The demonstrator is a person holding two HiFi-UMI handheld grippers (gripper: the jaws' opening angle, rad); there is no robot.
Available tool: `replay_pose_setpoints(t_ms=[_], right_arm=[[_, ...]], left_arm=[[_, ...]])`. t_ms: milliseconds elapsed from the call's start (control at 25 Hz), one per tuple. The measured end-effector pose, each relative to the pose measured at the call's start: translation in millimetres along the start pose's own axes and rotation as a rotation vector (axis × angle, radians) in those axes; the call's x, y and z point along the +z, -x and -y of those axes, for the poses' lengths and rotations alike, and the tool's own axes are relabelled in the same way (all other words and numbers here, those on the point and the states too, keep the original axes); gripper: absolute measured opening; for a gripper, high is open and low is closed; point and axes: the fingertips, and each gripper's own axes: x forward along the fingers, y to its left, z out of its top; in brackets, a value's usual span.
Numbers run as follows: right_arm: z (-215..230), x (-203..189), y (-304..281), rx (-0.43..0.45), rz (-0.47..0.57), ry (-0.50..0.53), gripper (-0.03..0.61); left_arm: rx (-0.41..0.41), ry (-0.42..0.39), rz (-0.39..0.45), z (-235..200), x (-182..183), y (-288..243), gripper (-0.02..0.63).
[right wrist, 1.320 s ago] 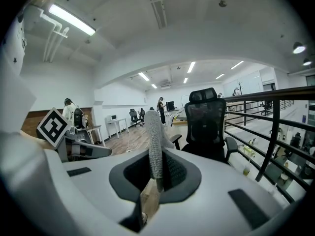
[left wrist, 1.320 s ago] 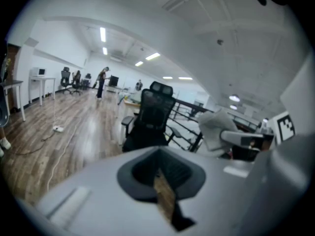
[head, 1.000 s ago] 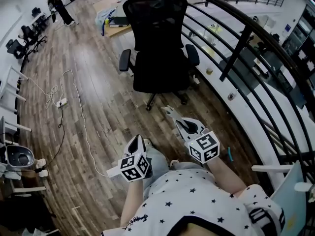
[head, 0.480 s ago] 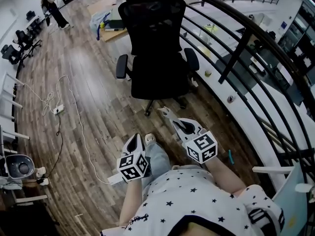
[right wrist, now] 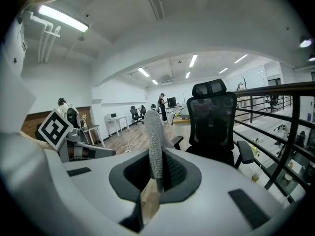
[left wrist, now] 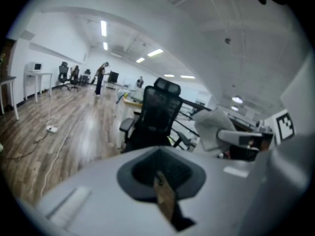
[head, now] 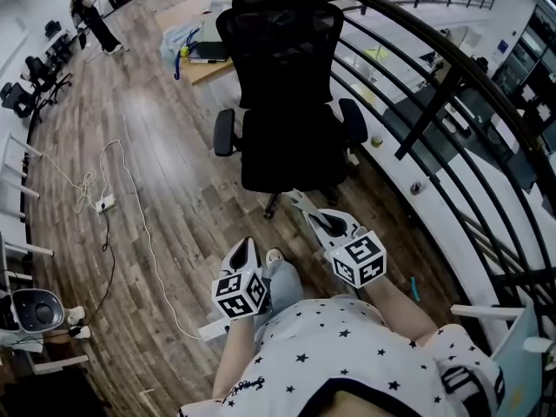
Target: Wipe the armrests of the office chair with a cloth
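A black mesh office chair [head: 287, 102] stands on the wood floor ahead, its back toward me. Its armrests stick out at left [head: 225, 133] and right [head: 356, 122]. My right gripper [head: 301, 201] is shut on a grey cloth [right wrist: 155, 136] that stands up between its jaws. It points at the chair base, short of it. My left gripper [head: 244, 247] hangs lower and nearer my body, jaws together with nothing in them. In the left gripper view the chair [left wrist: 153, 122] is ahead, apart from the gripper [left wrist: 158, 175]. The right gripper view shows the chair [right wrist: 214, 127] beyond the gripper [right wrist: 155, 176].
A black metal railing [head: 434, 68] curves along the right, close to the chair. A desk with clutter [head: 204, 52] sits behind the chair. A white cable and power strip [head: 104, 203] lie on the floor at left. A person [head: 91, 11] stands far off.
The chair now sits slightly lower and further right in the head view, a bit nearer. Both grippers keep the same pose, the cloth still in the right one.
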Motion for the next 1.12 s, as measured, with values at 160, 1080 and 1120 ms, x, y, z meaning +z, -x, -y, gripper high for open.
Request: replay_pose_setpoints(t_ms=[160,1080,1120], right_arm=[[1.8,18.1,-31.9,0.008,-0.012,0.01,0.026],[55.7,81.0,-176.3,-0.102,-0.009,-0.013,0.025],[57.7,82.2,-181.1,-0.104,-0.01,-0.014,0.025]], left_arm=[[-0.006,0.002,-0.017,-19.6,20.2,-19.5,0.008],[-0.1,-0.04,-0.052,-103.0,116.7,-148.2,0.008],[-0.102,-0.04,-0.054,-105.2,118.9,-152.5,0.008]])
